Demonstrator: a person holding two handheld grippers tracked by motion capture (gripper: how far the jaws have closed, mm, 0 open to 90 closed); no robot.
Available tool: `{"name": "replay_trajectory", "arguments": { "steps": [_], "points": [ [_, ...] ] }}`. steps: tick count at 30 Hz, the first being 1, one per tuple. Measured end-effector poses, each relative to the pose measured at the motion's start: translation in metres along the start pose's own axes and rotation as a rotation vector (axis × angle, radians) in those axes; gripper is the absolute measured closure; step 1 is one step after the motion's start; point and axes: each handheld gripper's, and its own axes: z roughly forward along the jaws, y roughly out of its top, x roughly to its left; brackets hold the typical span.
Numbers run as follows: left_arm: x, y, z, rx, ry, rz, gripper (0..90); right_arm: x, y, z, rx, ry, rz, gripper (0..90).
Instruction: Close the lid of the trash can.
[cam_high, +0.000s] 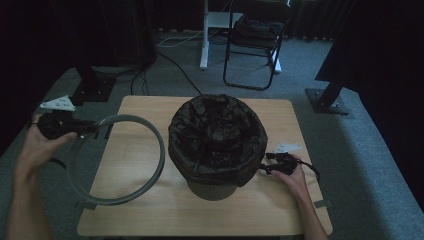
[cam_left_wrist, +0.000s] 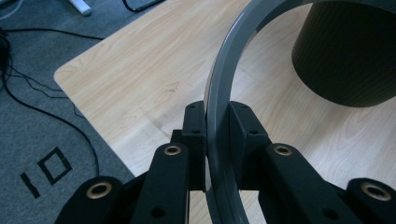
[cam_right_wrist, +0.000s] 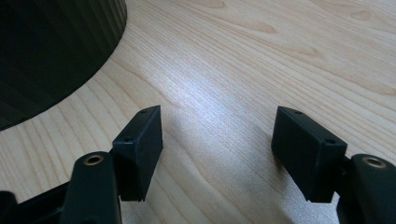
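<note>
A dark bin (cam_high: 212, 187) stands mid-table, lined with a black bag (cam_high: 217, 137) folded over its rim. A large grey ring (cam_high: 155, 137) hangs over the left part of the table, held at its upper left by my left gripper (cam_high: 89, 129). In the left gripper view the jaws are shut on the grey ring (cam_left_wrist: 219, 93), with the bin's ribbed wall (cam_left_wrist: 345, 60) at upper right. My right gripper (cam_high: 264, 168) sits low beside the bin's right side. Its jaws (cam_right_wrist: 217, 154) stand open with only bare wood between them, and the bin (cam_right_wrist: 51, 51) fills the upper left.
The wooden table (cam_high: 135, 215) has rounded corners and grey carpet around it. A folding chair (cam_high: 255, 45) with a dark bundle stands behind, next to a white desk leg (cam_high: 204, 35). Black stand bases (cam_high: 327, 97) flank the table, and cables (cam_left_wrist: 42, 107) run over the carpet.
</note>
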Motion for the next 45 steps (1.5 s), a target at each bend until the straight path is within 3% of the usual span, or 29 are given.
{"name": "replay_trajectory", "arguments": {
  "steps": [6, 17, 24, 28, 36, 45],
  "points": [
    [0.003, 0.002, -0.012, -0.044, -0.004, -0.011, 78.1, 0.000, 0.000, 0.000, 0.001, 0.001, 0.002, 32.9],
    [0.002, 0.021, -0.034, -0.111, -0.019, 0.007, 77.9, 0.000, 0.000, 0.000, 0.000, 0.004, 0.003, 32.7],
    [-0.001, 0.040, -0.043, -0.118, -0.035, 0.031, 78.0, 0.000, 0.000, 0.000, 0.000, 0.005, 0.003, 32.7],
    [-0.005, 0.053, -0.039, -0.095, -0.043, 0.048, 77.9, 0.000, 0.000, 0.000, 0.000, 0.006, 0.004, 32.6],
    [-0.014, 0.078, -0.027, -0.102, -0.050, 0.075, 77.9, 0.000, 0.000, 0.000, 0.001, 0.006, 0.003, 31.9],
    [-0.025, 0.106, -0.012, -0.099, -0.100, 0.110, 77.9, 0.000, 0.000, 0.000, 0.002, 0.003, 0.001, 31.7]
  ]
}}
